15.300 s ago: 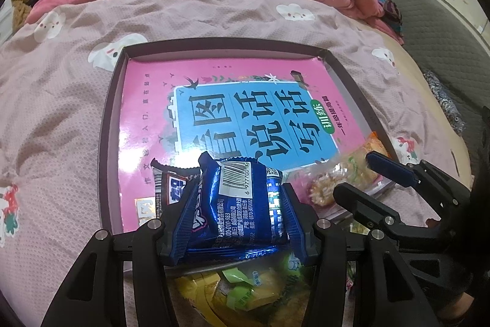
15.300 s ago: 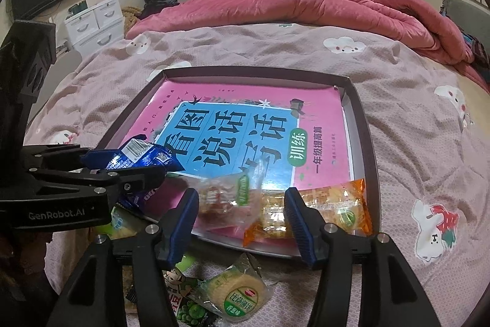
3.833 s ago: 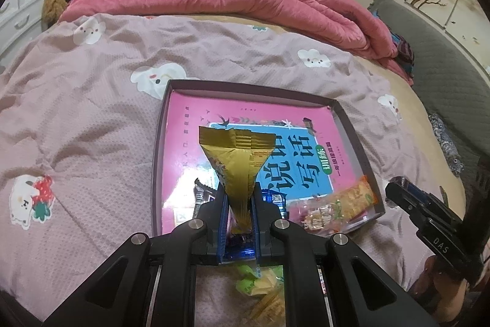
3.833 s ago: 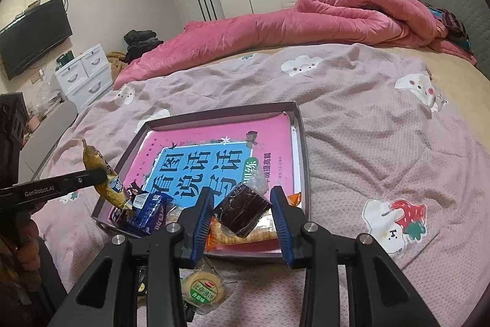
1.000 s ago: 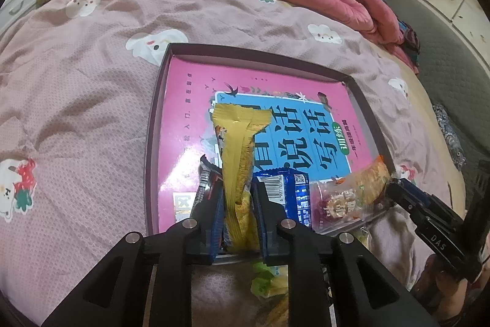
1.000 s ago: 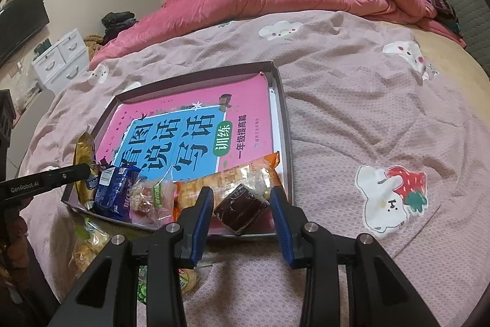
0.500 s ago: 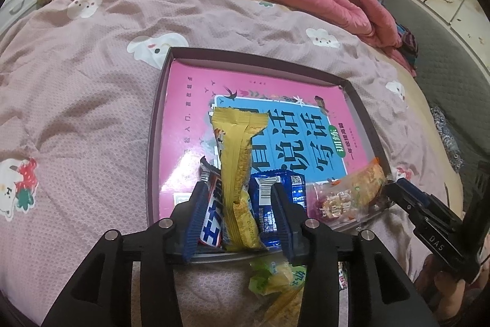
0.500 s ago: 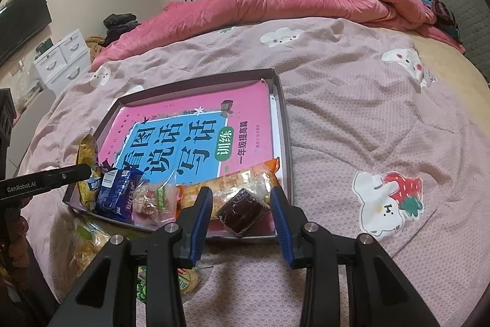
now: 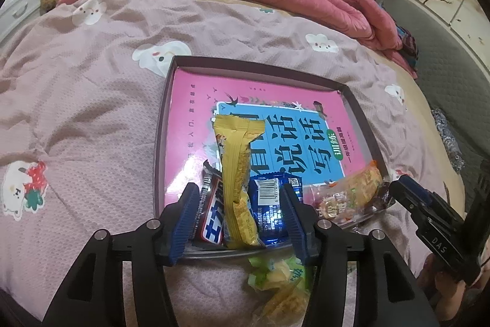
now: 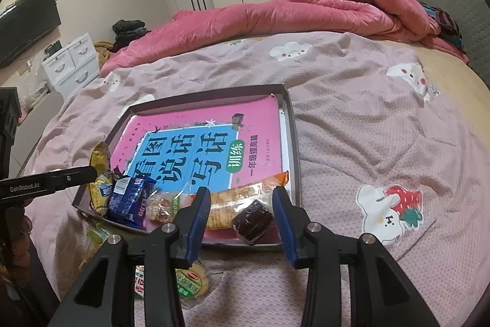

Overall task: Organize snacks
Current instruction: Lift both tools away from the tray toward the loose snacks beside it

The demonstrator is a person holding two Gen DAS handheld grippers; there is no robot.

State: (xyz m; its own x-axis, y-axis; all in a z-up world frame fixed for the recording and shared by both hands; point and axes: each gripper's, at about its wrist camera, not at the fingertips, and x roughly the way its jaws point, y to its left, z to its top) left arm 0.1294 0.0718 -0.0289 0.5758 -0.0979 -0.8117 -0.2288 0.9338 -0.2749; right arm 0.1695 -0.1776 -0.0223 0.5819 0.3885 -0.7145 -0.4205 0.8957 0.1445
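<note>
A dark tray (image 9: 161,124) on the bed holds a pink and blue book (image 9: 190,100). Snacks line its near edge. My left gripper (image 9: 239,189) hangs over that edge with its jaws opening. A yellow packet (image 9: 237,161) lies loose between them, beside a dark bar (image 9: 211,213) and a blue packet (image 9: 271,204). At the tray's near right corner my right gripper (image 10: 242,195) is opening too. A dark brown packet (image 10: 252,218) rests on the tray between its pads, clear of the left pad (image 10: 200,204). An orange packet (image 10: 245,193) lies just behind it.
Loose snacks lie on the pink bedspread in front of the tray: green and yellow packets (image 9: 275,271) and a round cake (image 10: 190,284). A rolled pink quilt (image 10: 306,11) lies at the far side of the bed. White drawers (image 10: 70,63) stand at the left.
The left jaws have spread off the yellow packet, which now lies on the tray's near edge. The right jaws have widened a little and the brown packet has settled onto the tray.
</note>
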